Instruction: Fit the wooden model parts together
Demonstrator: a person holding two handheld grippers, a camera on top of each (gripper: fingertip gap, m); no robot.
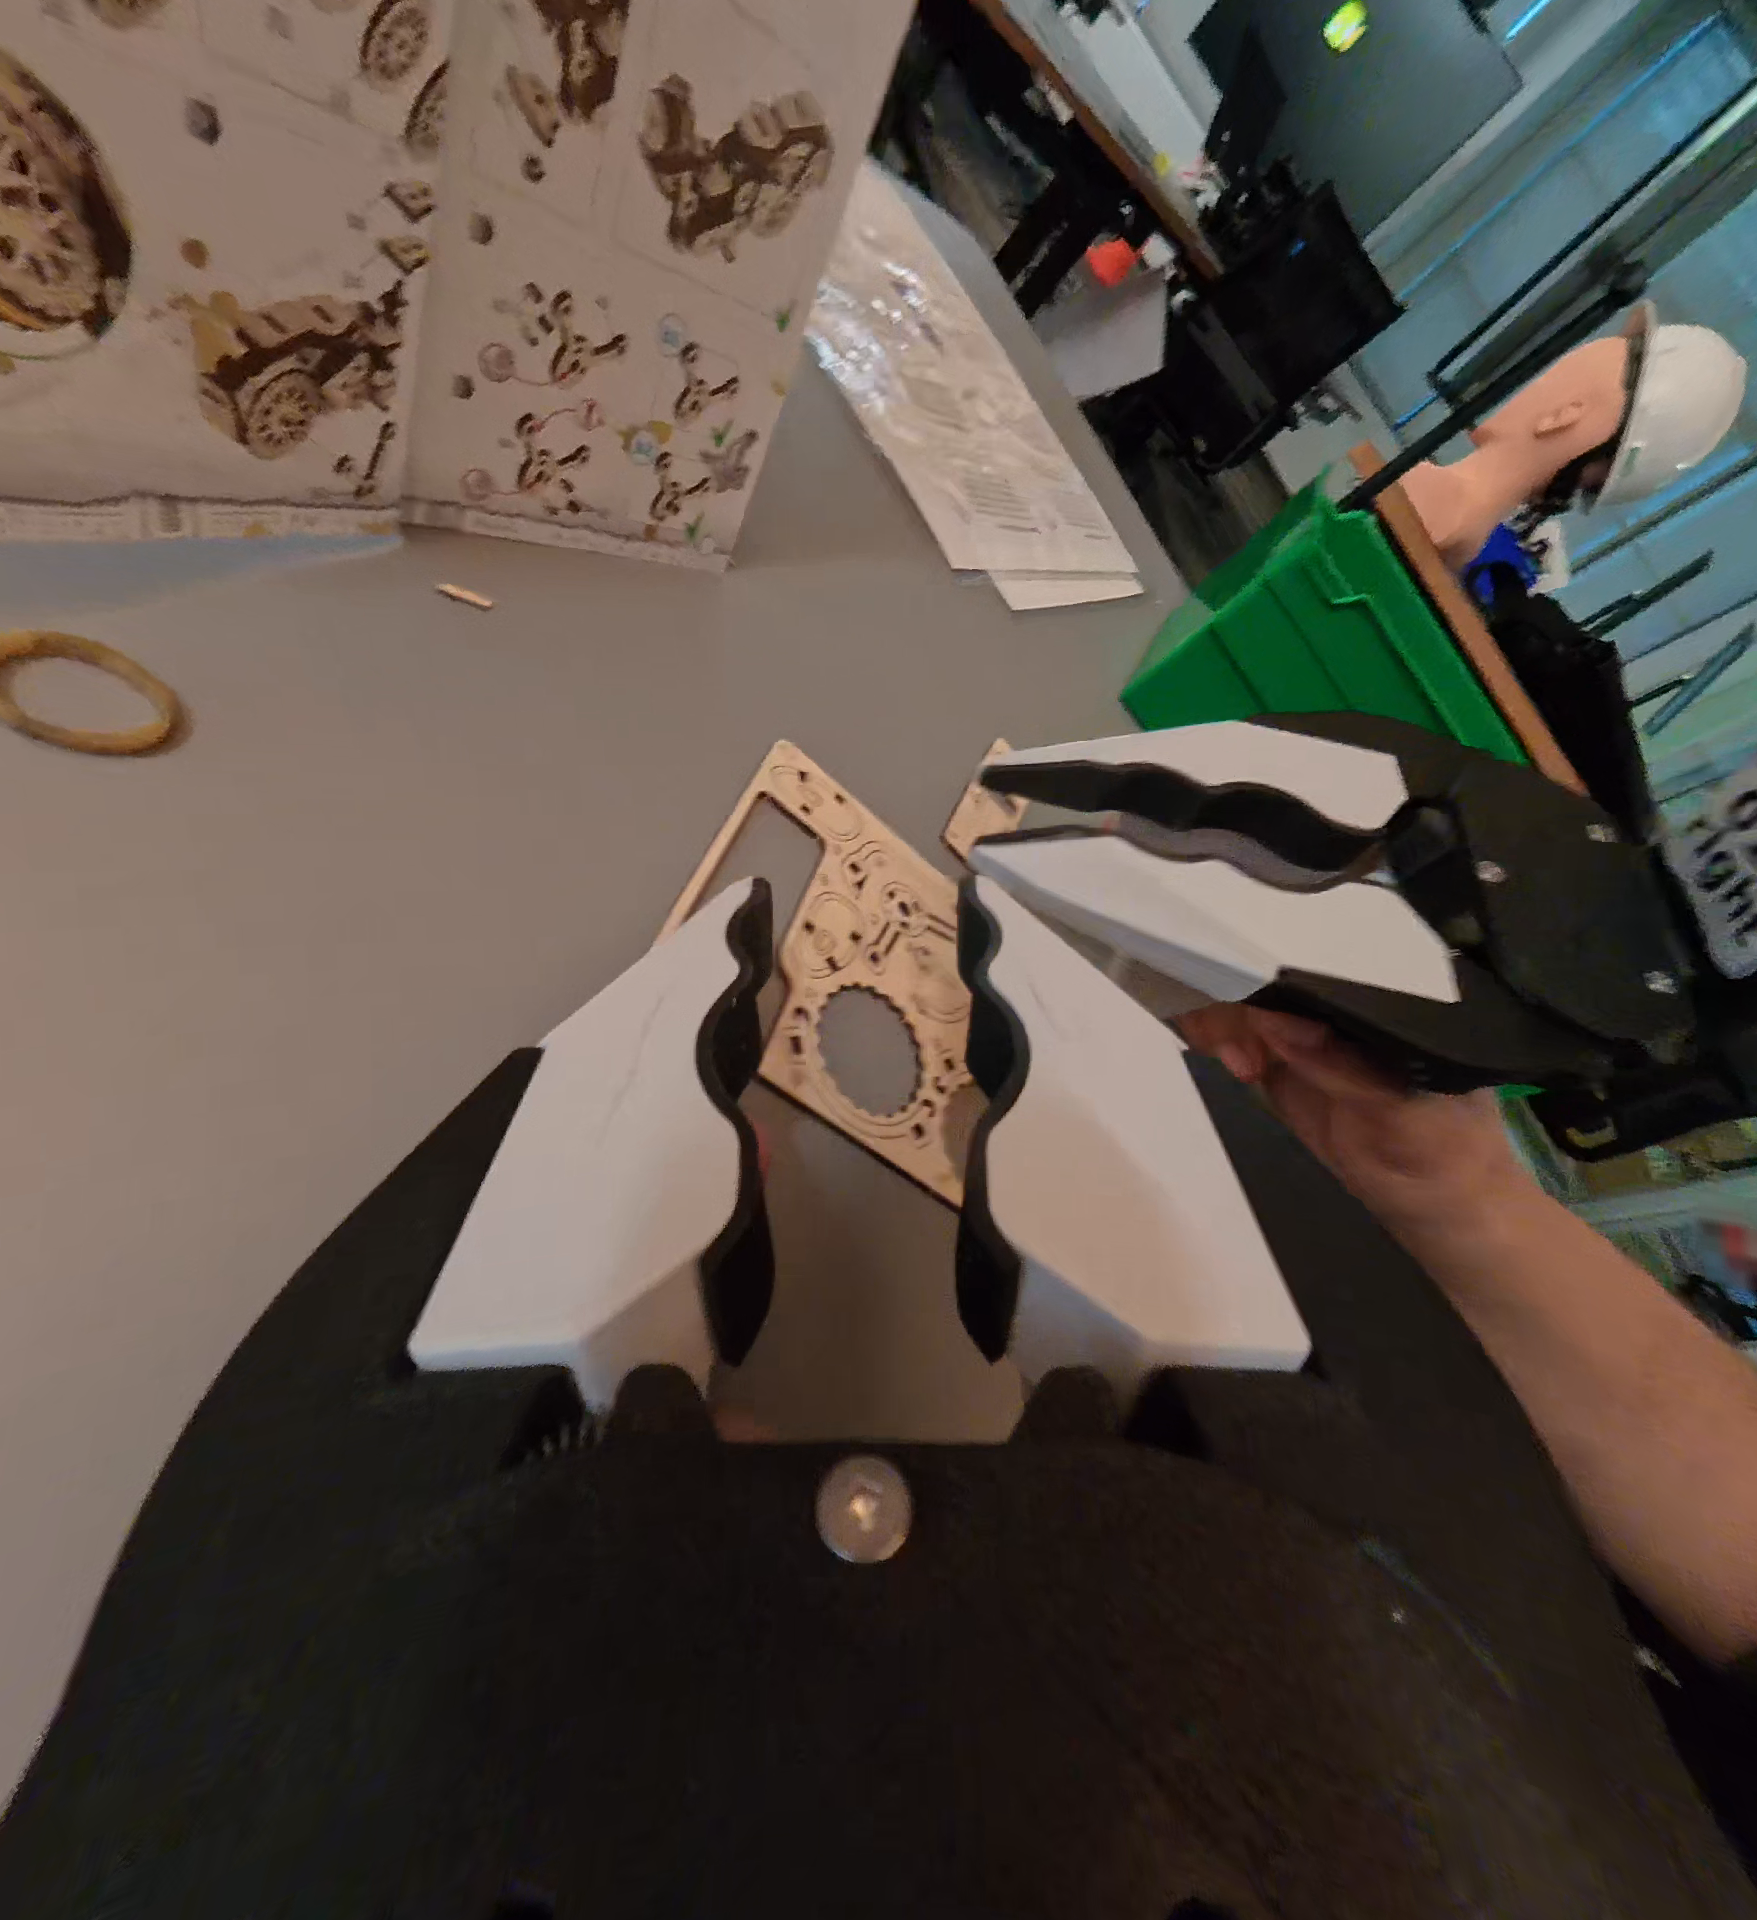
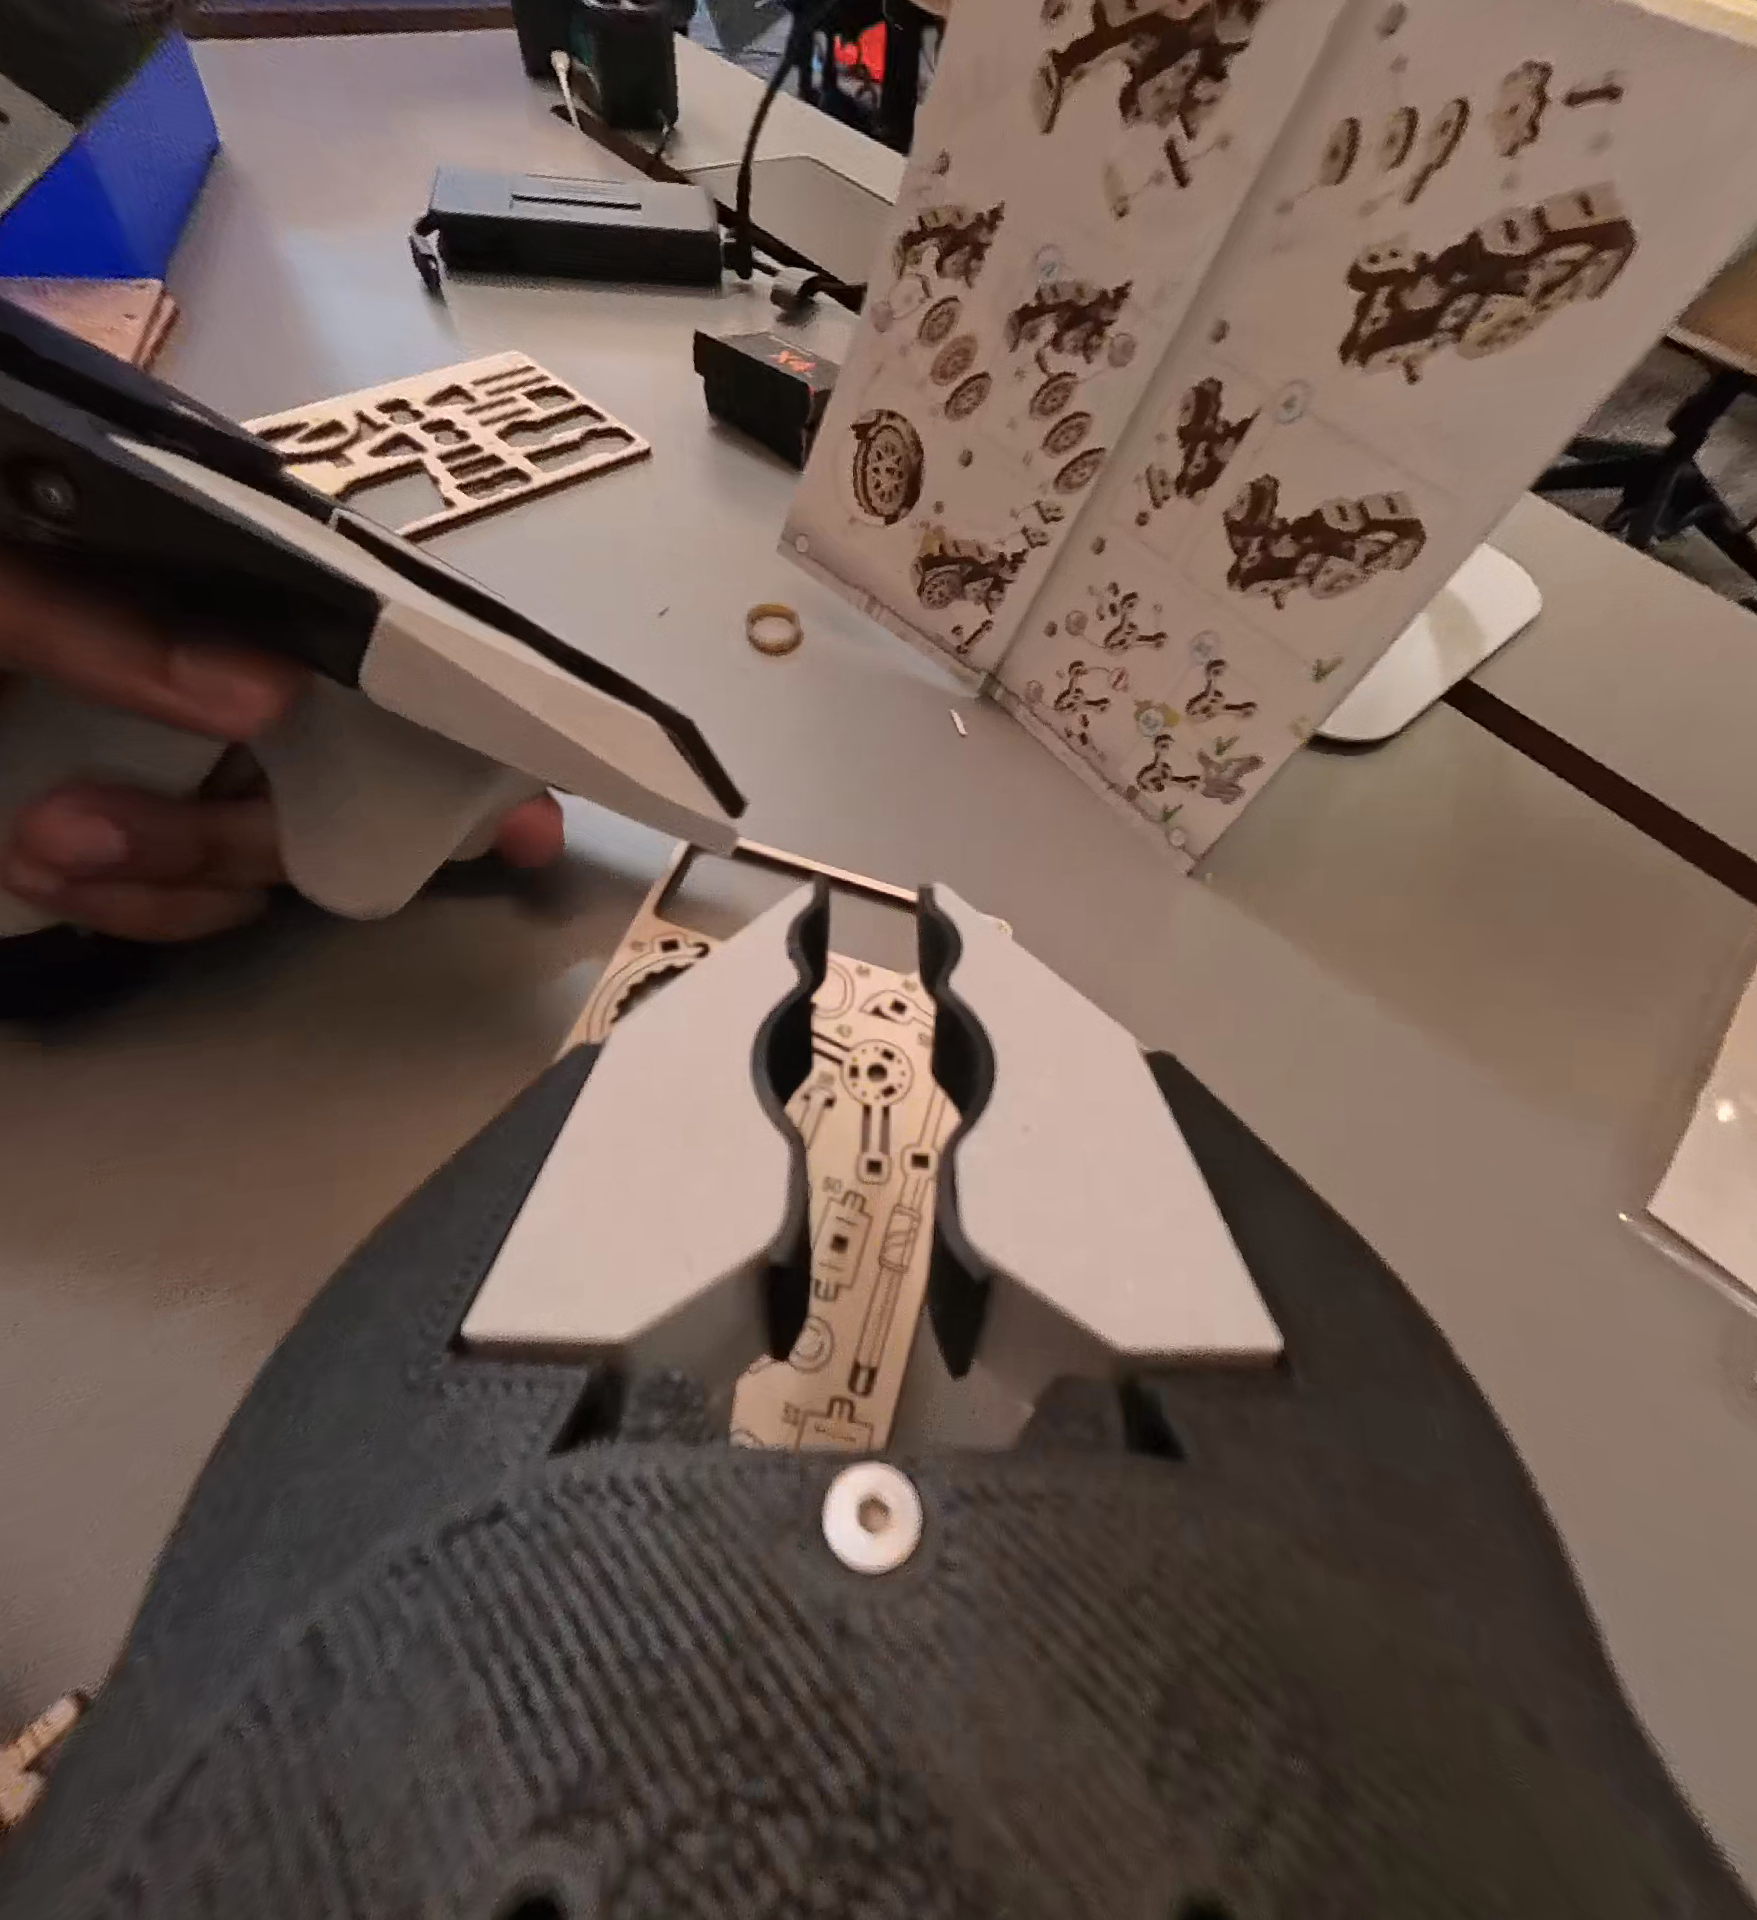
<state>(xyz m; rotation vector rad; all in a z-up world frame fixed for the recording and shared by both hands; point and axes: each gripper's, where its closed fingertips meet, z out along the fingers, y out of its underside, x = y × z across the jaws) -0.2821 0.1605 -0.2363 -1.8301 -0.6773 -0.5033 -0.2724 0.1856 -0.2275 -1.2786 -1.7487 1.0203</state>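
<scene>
**Both grippers over one wooden sheet, nothing held**

Left gripper (image 1: 863, 904): mine, jaws spread, empty. It hangs over the near end of the sheet (image 1: 858, 971), whose big toothed cut-out shows straight between my fingers. In the right wrist view its tip sits just above the sheet's far frame edge; whether it touches, I cannot tell.

Sheet (image 2: 869, 1143): flat on the grey table (image 2: 1269, 1039), long axis running away from my right gripper, uncut parts in a row along it.

Right gripper (image 2: 872, 904): mine, jaws parted with a narrower gap, empty. It points down the sheet's length, parts directly beneath. I judge it the nearer to the small parts.

Further right: propped instruction booklet (image 2: 1217, 416), with a ring (image 2: 774, 629) on the table just before it.

Next move, as I judge it: one gripper pins the frame, the other frees a part.
</scene>
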